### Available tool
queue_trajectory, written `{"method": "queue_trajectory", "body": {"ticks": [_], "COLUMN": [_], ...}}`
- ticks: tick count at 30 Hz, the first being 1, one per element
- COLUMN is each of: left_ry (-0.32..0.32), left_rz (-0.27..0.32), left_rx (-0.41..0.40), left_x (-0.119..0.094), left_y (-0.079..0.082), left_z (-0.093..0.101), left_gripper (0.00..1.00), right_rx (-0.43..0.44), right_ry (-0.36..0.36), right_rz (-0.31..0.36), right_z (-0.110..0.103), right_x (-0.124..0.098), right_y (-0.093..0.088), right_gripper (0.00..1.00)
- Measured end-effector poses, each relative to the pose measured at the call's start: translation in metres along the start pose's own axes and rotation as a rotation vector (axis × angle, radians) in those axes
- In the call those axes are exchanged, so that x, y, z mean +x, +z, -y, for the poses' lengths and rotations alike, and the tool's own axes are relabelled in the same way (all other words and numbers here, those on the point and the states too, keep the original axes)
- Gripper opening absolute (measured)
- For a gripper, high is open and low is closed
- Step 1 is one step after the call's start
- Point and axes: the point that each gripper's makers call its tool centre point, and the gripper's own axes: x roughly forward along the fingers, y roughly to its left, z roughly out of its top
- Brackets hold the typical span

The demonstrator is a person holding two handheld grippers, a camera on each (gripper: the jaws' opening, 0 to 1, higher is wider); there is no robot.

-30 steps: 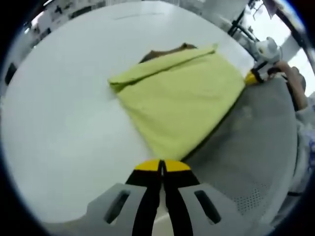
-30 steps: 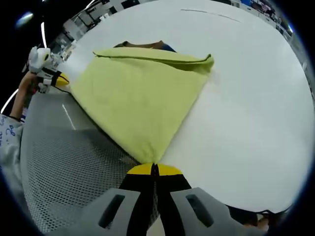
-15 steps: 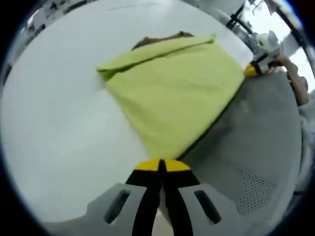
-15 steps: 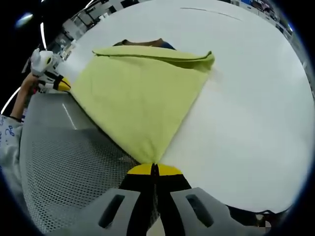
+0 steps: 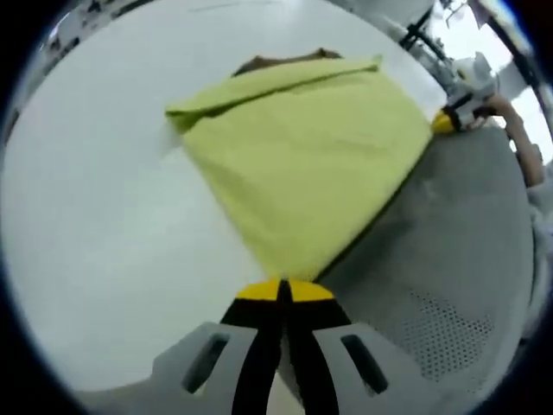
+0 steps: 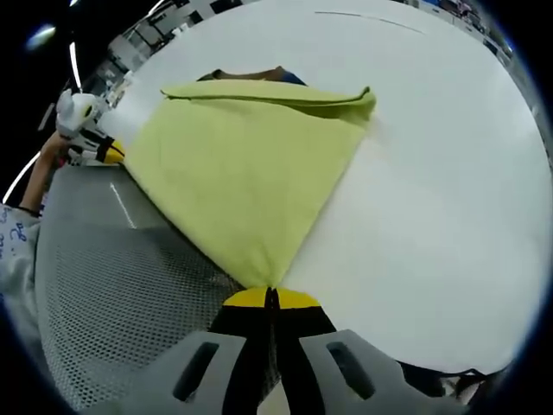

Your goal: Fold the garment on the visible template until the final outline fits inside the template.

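Observation:
A yellow-green garment (image 5: 302,164) lies folded on the white table (image 5: 95,225), its far edge doubled over into a thick fold. A brown template (image 5: 285,62) peeks out behind that fold. My left gripper (image 5: 283,292) is shut on the garment's near corner. My right gripper (image 6: 270,299) is shut on the other near corner of the garment (image 6: 251,173). In the left gripper view the right gripper (image 5: 451,117) shows at the garment's right corner, with a hand behind it. The left gripper (image 6: 91,143) shows at the left corner in the right gripper view. The template (image 6: 251,75) is mostly hidden.
A grey mesh surface (image 5: 441,268) lies along the garment's near edge, between the two grippers, and reappears as mesh (image 6: 112,285) in the right gripper view. White table (image 6: 432,199) spreads wide beside the garment. A person's patterned sleeve (image 6: 13,238) is at the left.
The left gripper view has shifted slightly, so the garment looks a little nearer. Both grippers keep their hold on the corners; the garment's shape is unchanged.

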Motion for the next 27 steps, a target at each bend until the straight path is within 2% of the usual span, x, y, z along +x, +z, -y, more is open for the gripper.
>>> {"method": "queue_trajectory", "body": {"ticks": [10, 15, 27], "left_ry": [0.014, 0.009, 0.017], "left_rz": [-0.036, -0.039, -0.05], "left_rx": [0.027, 0.026, 0.04], "left_x": [0.0011, 0.0017, 0.0019], "left_y": [0.0004, 0.0006, 0.001], "left_z": [-0.0013, -0.0004, -0.0001], "left_gripper": [0.0, 0.0, 0.0], "right_rx": [-0.05, -0.045, -0.047], "right_ry": [-0.029, -0.052, -0.057], "right_rz": [-0.012, -0.001, 0.001], "right_z": [0.0, 0.0062, 0.0078], "right_x": [-0.0032, -0.0059, -0.0083], "right_y": [-0.0001, -0.0009, -0.0004], "right_gripper": [0.01, 0.01, 0.01]}}
